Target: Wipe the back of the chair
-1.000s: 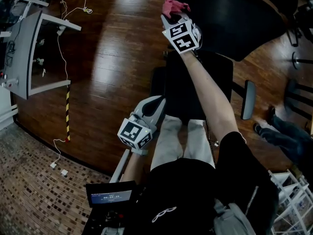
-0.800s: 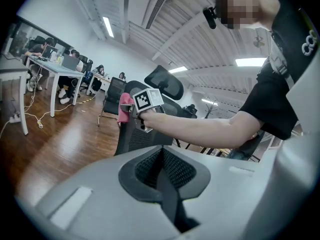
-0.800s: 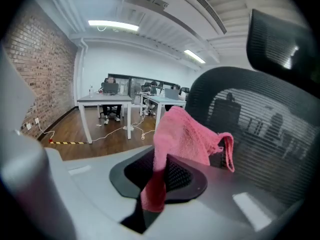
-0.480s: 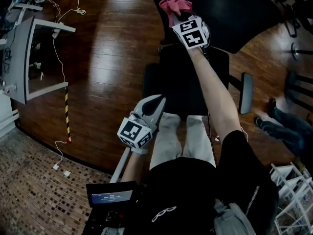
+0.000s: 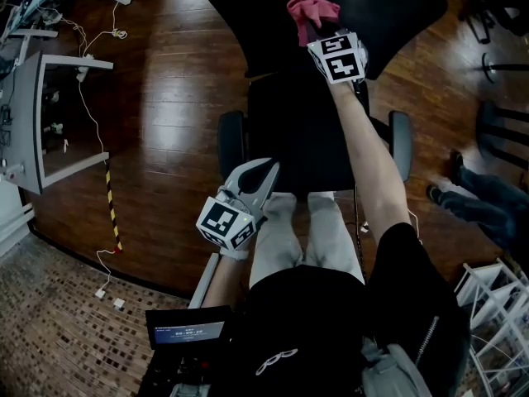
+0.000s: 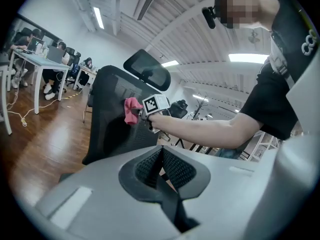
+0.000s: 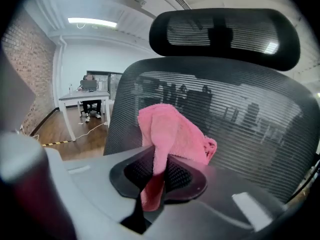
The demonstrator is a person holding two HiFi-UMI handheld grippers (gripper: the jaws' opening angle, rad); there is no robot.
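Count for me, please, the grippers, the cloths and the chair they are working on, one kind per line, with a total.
Grippers: 2, the left gripper and the right gripper
Cloths: 1, the pink cloth clamped in the right gripper's jaws
Chairs: 1, the black chair in front of the cloth
Total: 4

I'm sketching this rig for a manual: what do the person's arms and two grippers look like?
The left gripper and right gripper have grey moulded shells, black ribbed fingers and a white cube with black square markers each. The person wears a black short-sleeved top.
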